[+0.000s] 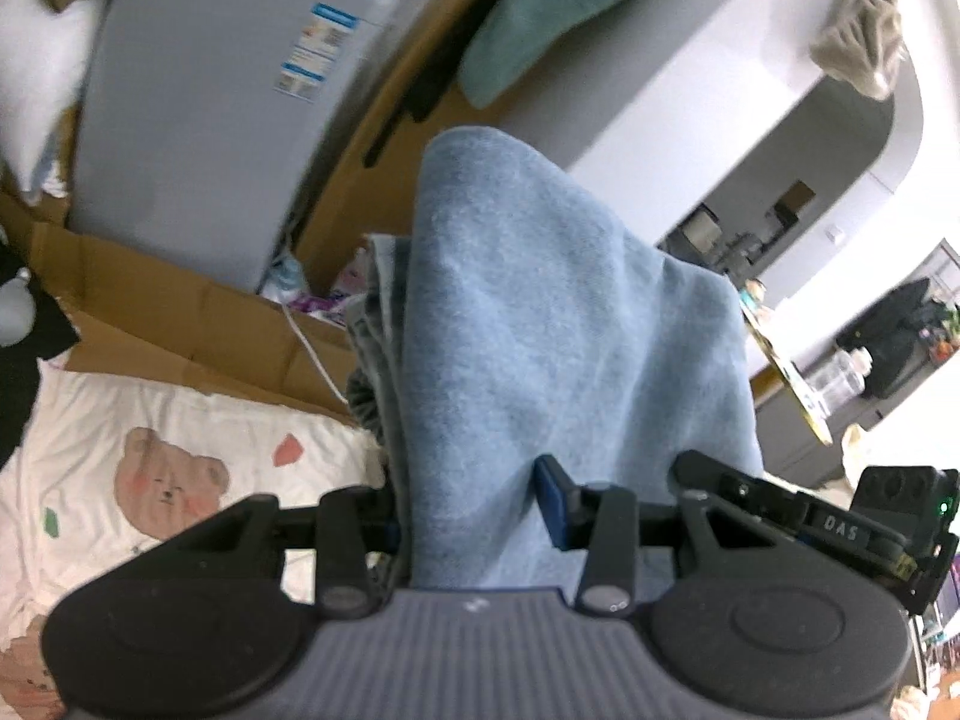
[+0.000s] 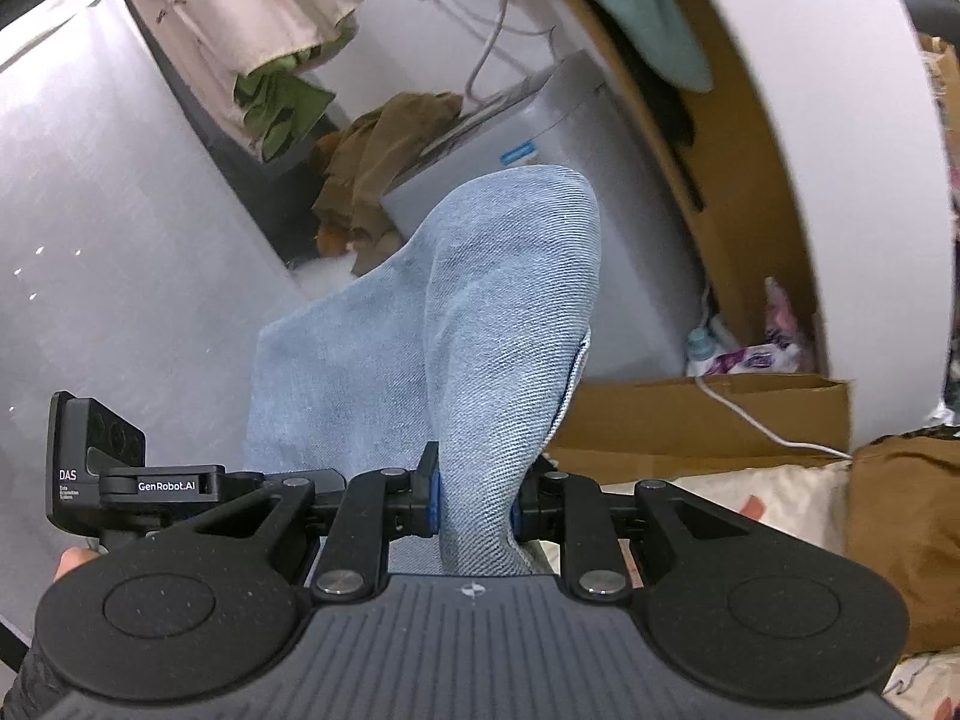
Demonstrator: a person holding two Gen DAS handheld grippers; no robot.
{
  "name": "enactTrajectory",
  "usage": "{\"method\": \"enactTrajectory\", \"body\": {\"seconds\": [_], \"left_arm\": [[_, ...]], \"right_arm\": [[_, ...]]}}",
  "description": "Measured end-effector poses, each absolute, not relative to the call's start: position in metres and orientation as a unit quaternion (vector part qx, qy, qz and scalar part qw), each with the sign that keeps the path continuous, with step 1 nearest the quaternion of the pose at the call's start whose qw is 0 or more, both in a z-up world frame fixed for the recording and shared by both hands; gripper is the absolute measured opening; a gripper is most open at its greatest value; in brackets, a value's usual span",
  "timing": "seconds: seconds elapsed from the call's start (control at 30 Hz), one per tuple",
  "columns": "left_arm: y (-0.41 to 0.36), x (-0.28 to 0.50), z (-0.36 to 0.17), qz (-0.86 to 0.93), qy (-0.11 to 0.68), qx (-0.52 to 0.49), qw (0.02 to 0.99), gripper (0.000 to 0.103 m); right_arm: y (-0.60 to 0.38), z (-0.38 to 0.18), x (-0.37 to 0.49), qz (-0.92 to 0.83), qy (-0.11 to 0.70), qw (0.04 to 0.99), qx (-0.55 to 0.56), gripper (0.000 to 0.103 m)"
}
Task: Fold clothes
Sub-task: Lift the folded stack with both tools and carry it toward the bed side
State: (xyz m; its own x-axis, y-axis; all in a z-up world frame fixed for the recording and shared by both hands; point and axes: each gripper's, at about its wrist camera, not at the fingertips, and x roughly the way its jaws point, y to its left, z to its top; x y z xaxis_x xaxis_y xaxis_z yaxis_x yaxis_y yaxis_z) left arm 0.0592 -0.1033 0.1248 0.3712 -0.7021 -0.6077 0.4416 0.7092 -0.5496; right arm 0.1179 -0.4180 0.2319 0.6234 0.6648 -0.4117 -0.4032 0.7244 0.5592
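Left gripper (image 1: 474, 510): jaws narrowed onto light-blue denim garment (image 1: 558, 324), cloth bunched btwn blue pads and rising in a peak ahead of the fingers. Right gripper (image 2: 474, 504): jaws likewise clamped on same garment (image 2: 480, 324), fabric standing up in a rounded fold. Garment is lifted, held off the bear-print sheet (image 1: 150, 468) seen below at left. Background: grey washing machine (image 1: 204, 108) w/ label, flattened cardboard (image 1: 198, 312) at its base, white cable (image 2: 762, 420) across the cardboard.

Jeans (image 2: 504, 324) – pale blue twill denim, matt; tool (image 2: 474, 504) – matt black plastic; cardboard (image 1: 180, 312) dull.
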Motion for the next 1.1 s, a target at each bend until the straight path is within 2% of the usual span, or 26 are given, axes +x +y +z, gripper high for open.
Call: {"method": "enactTrajectory", "body": {"seconds": [0.67, 1.1], "left_arm": [[-0.212, 0.077, 0.047, -0.415, 0.465, -0.114, 0.773, 0.044], [-0.249, 0.1, -0.047, -0.426, 0.485, -0.098, 0.757, 0.043]], "right_arm": [[-0.509, 0.18, 0.098, 0.208, 0.292, 0.91, 0.207, 0.021], [-0.523, 0.076, 0.125, 0.149, 0.285, 0.919, 0.227, 0.021]]}}
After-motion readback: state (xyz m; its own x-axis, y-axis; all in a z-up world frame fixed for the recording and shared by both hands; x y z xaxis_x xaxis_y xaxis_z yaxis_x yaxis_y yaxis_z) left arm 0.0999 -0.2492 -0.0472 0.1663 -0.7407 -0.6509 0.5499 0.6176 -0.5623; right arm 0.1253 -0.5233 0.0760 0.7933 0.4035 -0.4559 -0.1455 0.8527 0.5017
